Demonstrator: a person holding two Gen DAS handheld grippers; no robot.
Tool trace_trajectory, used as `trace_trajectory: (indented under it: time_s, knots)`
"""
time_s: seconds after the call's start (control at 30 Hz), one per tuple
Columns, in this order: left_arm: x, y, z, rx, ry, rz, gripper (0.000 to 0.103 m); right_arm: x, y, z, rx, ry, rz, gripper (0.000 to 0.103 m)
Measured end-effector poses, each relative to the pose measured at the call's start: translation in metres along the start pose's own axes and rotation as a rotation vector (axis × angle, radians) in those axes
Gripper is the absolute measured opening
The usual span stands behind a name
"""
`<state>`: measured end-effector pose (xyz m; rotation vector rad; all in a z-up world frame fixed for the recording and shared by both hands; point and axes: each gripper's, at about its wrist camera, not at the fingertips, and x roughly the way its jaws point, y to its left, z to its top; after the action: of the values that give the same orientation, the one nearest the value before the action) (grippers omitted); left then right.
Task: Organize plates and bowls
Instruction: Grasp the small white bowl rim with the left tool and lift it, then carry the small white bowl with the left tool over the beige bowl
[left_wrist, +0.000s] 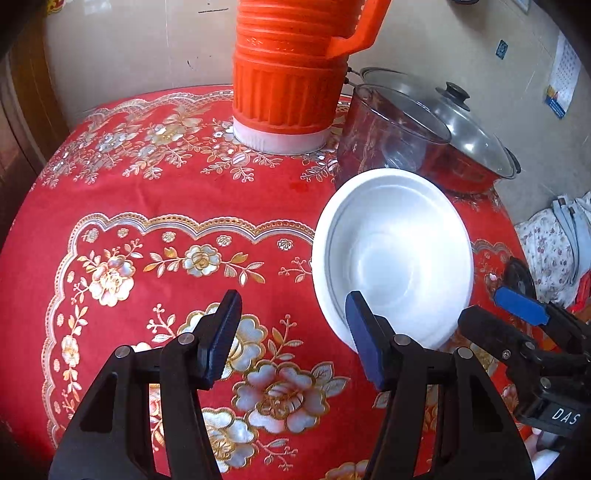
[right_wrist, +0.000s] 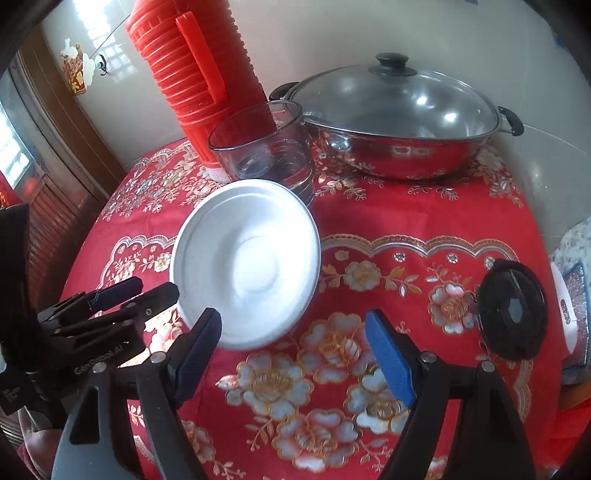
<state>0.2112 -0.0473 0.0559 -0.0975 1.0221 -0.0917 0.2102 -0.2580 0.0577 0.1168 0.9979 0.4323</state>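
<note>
We see the bowl (left_wrist: 393, 254) on the red cloth (left_wrist: 184, 192), just in front of the glass (left_wrist: 388, 136), with the pot (right_wrist: 399, 122) behind. Our left gripper (left_wrist: 291, 332) and right gripper (right_wrist: 291, 354) both hover wide apart, holding nothing, near the bowl.
</note>
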Motion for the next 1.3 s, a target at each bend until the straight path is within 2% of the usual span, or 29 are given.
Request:
trace_trajectory:
  time_s: [0.07, 0.1, 0.23, 0.3, 0.33, 0.37, 0.4, 0.43, 0.5, 0.57, 0.67, 1.0, 1.3]
  knots:
    - [0.007, 0.002, 0.002, -0.012, 0.002, 0.003, 0.059, 0.005, 0.000, 0.003, -0.014, -0.002, -0.012, 0.080]
    - [0.010, 0.001, 0.002, -0.014, 0.004, 0.003, 0.059, 0.008, 0.000, 0.005, -0.019, -0.002, -0.019, 0.074]
    - [0.019, 0.000, 0.006, -0.015, 0.003, 0.003, 0.059, 0.020, -0.008, 0.011, -0.009, 0.012, -0.016, 0.064]
    - [0.022, -0.001, 0.008, -0.012, -0.002, 0.010, 0.058, 0.025, -0.010, 0.011, -0.008, 0.019, -0.010, 0.047]
    - [0.022, -0.003, 0.009, -0.010, -0.006, 0.018, 0.050, 0.027, -0.011, 0.011, -0.009, 0.020, -0.006, 0.042]
    - [0.024, -0.004, 0.009, -0.007, -0.005, 0.023, 0.038, 0.028, -0.010, 0.010, -0.014, 0.023, -0.005, 0.036]
    - [0.025, -0.005, 0.010, -0.008, 0.006, 0.002, 0.032, 0.028, -0.009, 0.010, -0.019, 0.021, 0.009, 0.034]
    - [0.026, -0.007, 0.010, -0.008, 0.016, -0.006, 0.022, 0.026, -0.007, 0.009, -0.023, 0.014, 0.017, 0.033]
    - [0.025, -0.013, 0.009, 0.009, 0.035, 0.004, 0.019, 0.021, 0.001, 0.008, -0.055, -0.004, 0.009, 0.031]
    - [0.021, -0.013, 0.006, 0.008, 0.045, -0.018, 0.017, 0.018, 0.008, 0.005, -0.081, -0.003, -0.001, 0.030]
    - [0.013, -0.007, 0.001, -0.016, 0.064, -0.046, 0.017, 0.013, 0.012, 0.000, -0.081, -0.002, 0.010, 0.031]
    - [-0.008, 0.014, -0.032, -0.037, 0.093, -0.061, 0.017, -0.005, 0.037, -0.025, -0.112, 0.004, 0.052, 0.033]
    - [-0.057, 0.037, -0.066, -0.050, 0.067, -0.046, 0.017, -0.025, 0.072, -0.048, -0.171, 0.000, 0.064, 0.033]
